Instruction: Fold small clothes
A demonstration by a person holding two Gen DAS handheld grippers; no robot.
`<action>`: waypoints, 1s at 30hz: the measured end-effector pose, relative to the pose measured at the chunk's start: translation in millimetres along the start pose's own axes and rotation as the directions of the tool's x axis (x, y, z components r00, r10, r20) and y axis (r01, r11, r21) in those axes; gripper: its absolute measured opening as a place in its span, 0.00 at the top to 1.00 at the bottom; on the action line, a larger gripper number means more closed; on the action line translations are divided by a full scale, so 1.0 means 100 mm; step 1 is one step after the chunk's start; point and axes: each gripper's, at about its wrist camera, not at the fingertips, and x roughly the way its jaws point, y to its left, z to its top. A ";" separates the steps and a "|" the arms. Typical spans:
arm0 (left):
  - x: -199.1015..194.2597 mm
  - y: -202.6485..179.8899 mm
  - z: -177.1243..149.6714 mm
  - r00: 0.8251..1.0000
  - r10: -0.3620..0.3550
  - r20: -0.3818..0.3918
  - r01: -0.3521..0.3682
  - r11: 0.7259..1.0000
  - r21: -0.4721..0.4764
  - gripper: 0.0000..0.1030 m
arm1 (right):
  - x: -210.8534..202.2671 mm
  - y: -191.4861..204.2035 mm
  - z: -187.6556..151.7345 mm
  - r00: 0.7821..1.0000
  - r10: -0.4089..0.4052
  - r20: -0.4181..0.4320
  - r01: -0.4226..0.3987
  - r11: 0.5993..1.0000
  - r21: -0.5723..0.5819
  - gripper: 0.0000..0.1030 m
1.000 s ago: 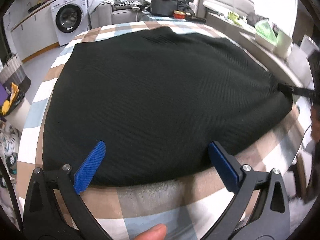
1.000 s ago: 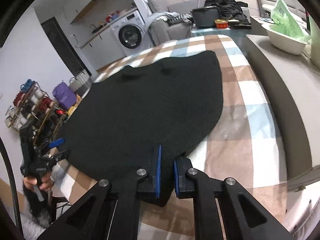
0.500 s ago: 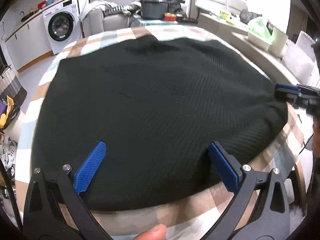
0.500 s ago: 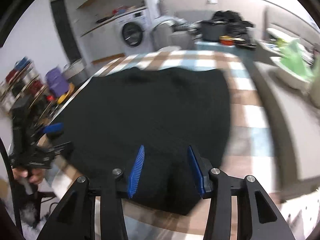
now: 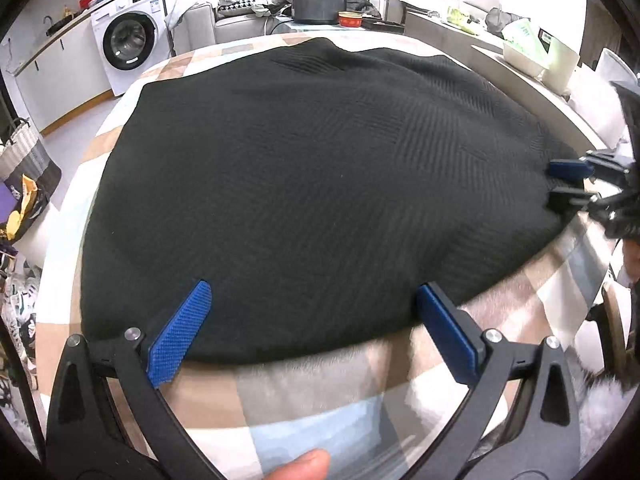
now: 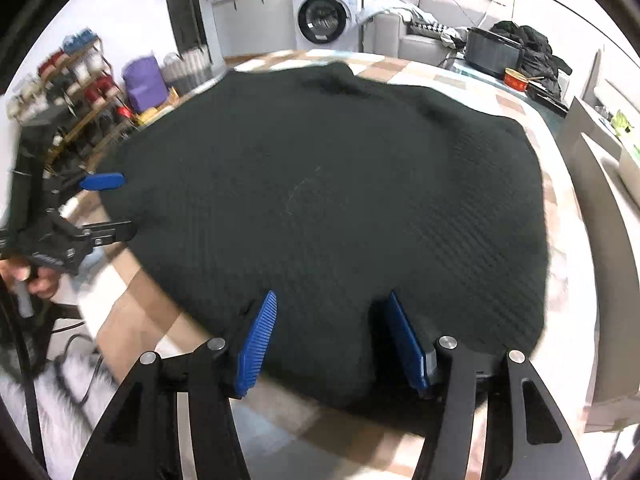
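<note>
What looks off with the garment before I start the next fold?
Little stands out. The black garment lies spread flat on the checked cloth, undamaged. Its far edge is rumpled into a small hump, and a pale thread or hair sits mid-fabric. Both grippers are open, gripping nothing.

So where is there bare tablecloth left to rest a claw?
A checked tablecloth strip shows along the near edge, below the black garment, and a band on its right side. The garment covers the middle; the far end holds a pot.
</note>
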 end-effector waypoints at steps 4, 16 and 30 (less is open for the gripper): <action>-0.06 0.01 -0.08 1.000 0.009 -0.002 -0.009 1.000 0.008 0.01 | -0.14 -0.29 -0.13 0.991 -0.135 -0.020 0.136 0.990 0.042 0.37; 0.07 0.09 0.34 1.000 0.022 0.012 -0.021 0.998 -0.065 0.01 | 0.17 0.22 0.28 0.999 0.002 0.052 -0.006 0.997 0.077 0.35; -0.08 0.71 0.06 0.998 0.063 0.002 -0.062 0.985 -0.160 0.01 | -0.09 -0.50 -0.09 0.987 -0.160 -0.001 0.158 0.971 0.181 0.31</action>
